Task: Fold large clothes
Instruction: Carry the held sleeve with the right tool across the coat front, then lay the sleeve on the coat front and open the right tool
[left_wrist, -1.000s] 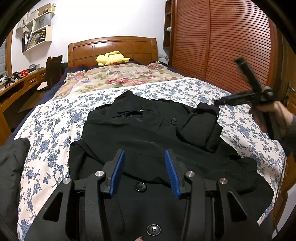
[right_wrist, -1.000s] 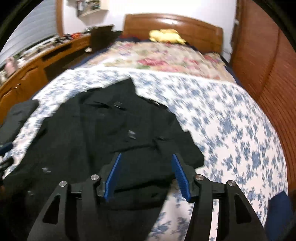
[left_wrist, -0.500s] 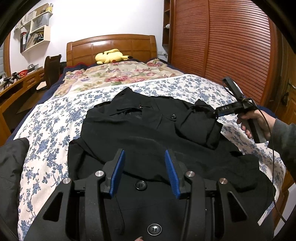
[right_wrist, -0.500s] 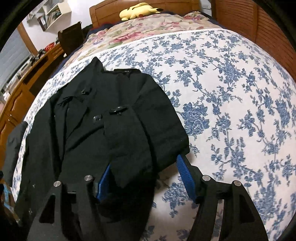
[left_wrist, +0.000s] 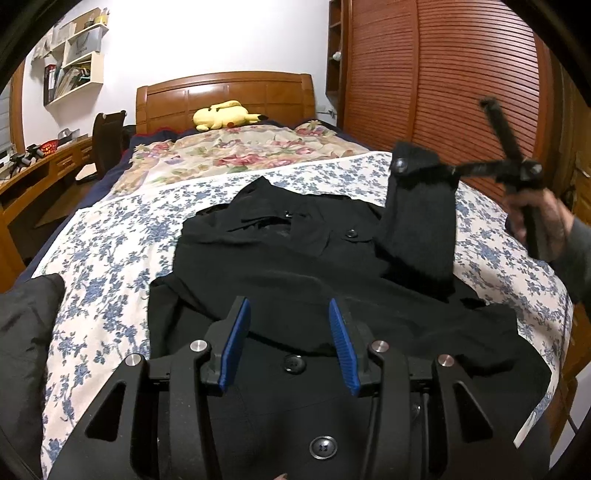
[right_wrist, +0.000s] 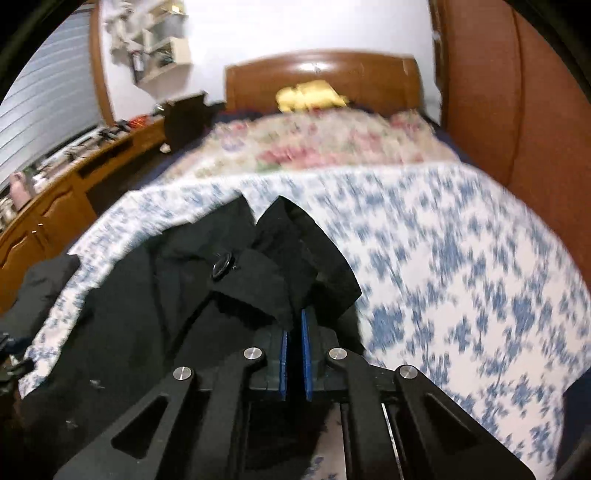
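The bed (left_wrist: 110, 240) carried the black coat (left_wrist: 295, 273), spread under both tools. The right gripper (right_wrist: 293, 332) had just closed, clamped on the coat's sleeve cuff (left_wrist: 421, 173), raised. The left gripper (left_wrist: 288, 332) hovered with jaws apart over 2 buttons (left_wrist: 294, 363).

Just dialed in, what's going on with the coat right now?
A person is folding a black coat spread on the bed. The right tongs have just closed on the cuff of its sleeve and hold it raised above the bed. The left tongs hang open over the coat's buttoned front, gripping nothing. No fold of the sleeve is laid down yet.
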